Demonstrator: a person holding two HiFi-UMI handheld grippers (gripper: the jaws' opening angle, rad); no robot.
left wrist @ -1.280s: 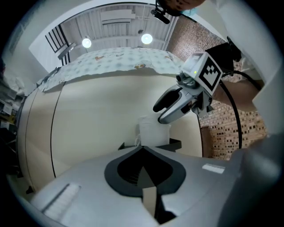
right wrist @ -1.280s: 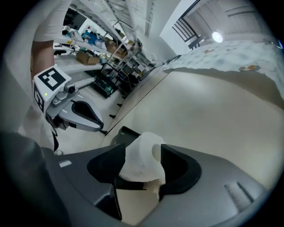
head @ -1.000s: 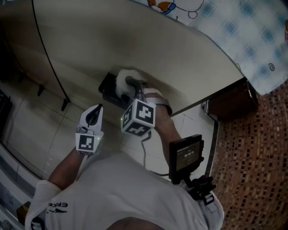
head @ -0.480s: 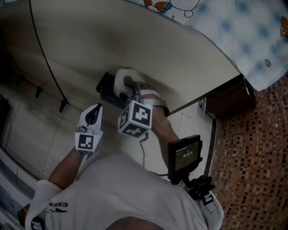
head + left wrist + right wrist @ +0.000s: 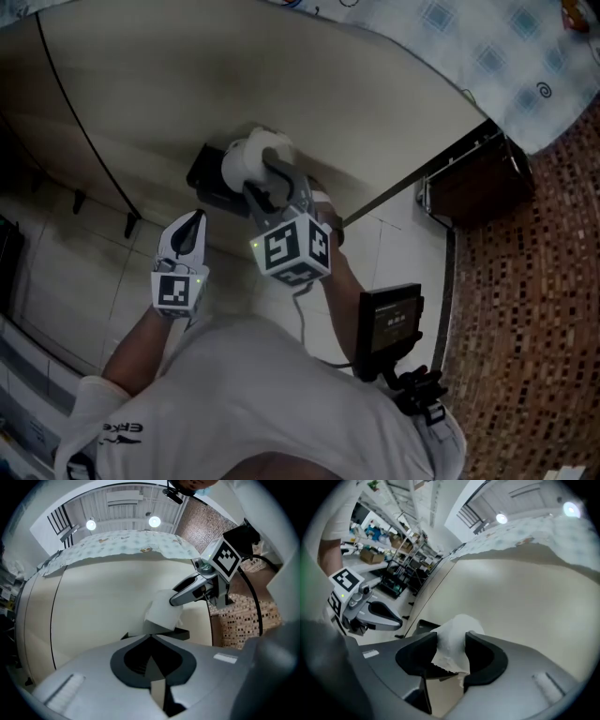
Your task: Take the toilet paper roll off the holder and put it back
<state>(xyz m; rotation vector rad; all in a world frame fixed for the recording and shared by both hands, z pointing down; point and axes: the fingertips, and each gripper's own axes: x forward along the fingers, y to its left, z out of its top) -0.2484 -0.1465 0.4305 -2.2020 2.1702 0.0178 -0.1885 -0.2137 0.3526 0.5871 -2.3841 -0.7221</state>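
The white toilet paper roll (image 5: 256, 155) sits between the jaws of my right gripper (image 5: 269, 180), just off the black holder (image 5: 204, 180) fixed to the cream panel. The jaws have just been closing on the roll, and both pads press into its soft sides (image 5: 452, 641). From the left gripper view the roll (image 5: 161, 612) hangs above the holder's arm (image 5: 182, 633), with one right finger (image 5: 188, 590) over it. My left gripper (image 5: 192, 221) is shut and empty, held level a little to the left of the holder, its tips (image 5: 150, 636) pointing at the panel.
The cream panel (image 5: 309, 84) has a dark vertical seam (image 5: 89, 141) and a patterned cloth (image 5: 487, 56) on top. Pale floor tiles (image 5: 75, 272) lie below, brown mosaic tiles (image 5: 544, 309) at right. A black screen device (image 5: 389, 323) hangs at the person's waist.
My right gripper has rolled and lifted, carrying the roll up and away from the holder. The left gripper has stayed where it was.
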